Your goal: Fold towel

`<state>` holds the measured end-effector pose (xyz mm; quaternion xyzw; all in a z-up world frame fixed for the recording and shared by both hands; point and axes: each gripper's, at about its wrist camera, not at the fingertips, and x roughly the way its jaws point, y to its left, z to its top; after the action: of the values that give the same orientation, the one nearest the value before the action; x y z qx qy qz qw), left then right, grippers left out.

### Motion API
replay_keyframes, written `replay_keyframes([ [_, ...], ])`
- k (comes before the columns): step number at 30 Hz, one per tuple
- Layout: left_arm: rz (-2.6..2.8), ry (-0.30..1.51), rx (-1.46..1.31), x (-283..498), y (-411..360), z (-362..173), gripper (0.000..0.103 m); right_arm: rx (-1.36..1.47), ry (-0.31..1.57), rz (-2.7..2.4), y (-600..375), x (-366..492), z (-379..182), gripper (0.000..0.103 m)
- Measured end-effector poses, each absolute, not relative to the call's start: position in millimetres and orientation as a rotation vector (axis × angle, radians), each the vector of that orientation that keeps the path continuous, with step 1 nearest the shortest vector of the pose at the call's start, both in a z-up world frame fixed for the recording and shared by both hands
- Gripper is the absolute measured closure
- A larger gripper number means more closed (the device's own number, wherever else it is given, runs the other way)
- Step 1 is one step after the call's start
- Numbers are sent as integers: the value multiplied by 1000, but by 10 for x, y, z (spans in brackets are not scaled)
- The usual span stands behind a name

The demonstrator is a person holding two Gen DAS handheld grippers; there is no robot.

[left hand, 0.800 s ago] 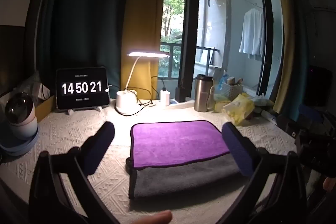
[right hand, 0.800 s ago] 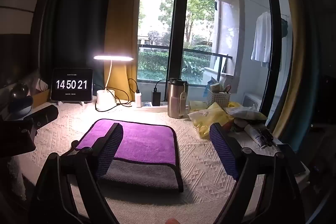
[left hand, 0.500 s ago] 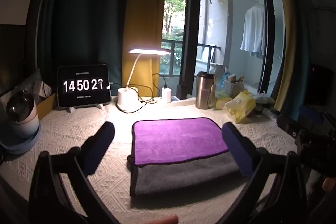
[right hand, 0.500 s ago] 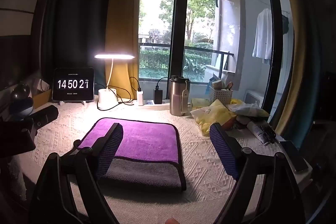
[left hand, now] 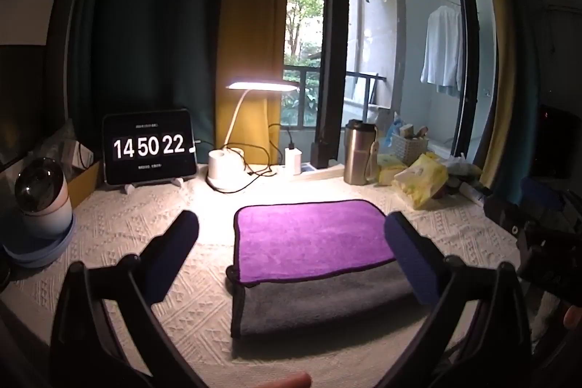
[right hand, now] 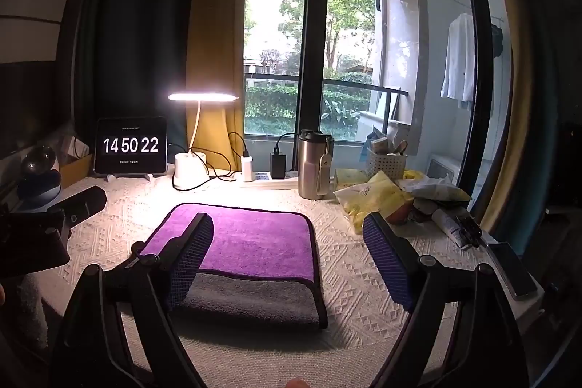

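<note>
A folded towel point(left hand: 313, 239), purple on top with a grey layer showing at the near edge, lies flat on the white textured tablecloth point(left hand: 138, 228). It also shows in the right wrist view point(right hand: 254, 242). My left gripper point(left hand: 291, 253) is open and empty, held above the table with its fingers on either side of the towel. My right gripper point(right hand: 287, 257) is open and empty above the towel's right part. Each gripper's body shows at the edge of the other's view.
At the back stand a tablet clock point(left hand: 147, 148), a lit desk lamp point(left hand: 225, 170), chargers, a steel tumbler point(left hand: 358, 151) and yellow packets point(left hand: 422, 180). A small round camera device point(left hand: 42, 195) sits at the left. A phone point(right hand: 513, 271) lies at the right edge.
Both grippers stay open and nearly still; the views shifted only slightly. The towel has not moved. The clock went from 14:50:21 to 14:50:22.
</note>
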<state>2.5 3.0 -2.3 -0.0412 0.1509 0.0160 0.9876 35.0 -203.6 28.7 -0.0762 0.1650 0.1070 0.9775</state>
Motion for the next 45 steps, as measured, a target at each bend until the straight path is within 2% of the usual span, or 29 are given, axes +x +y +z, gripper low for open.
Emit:
replay_keyframes([
  [45,27,279,-81,-19,18,17,0,-152,351,224,-2004,396,299,16],
])
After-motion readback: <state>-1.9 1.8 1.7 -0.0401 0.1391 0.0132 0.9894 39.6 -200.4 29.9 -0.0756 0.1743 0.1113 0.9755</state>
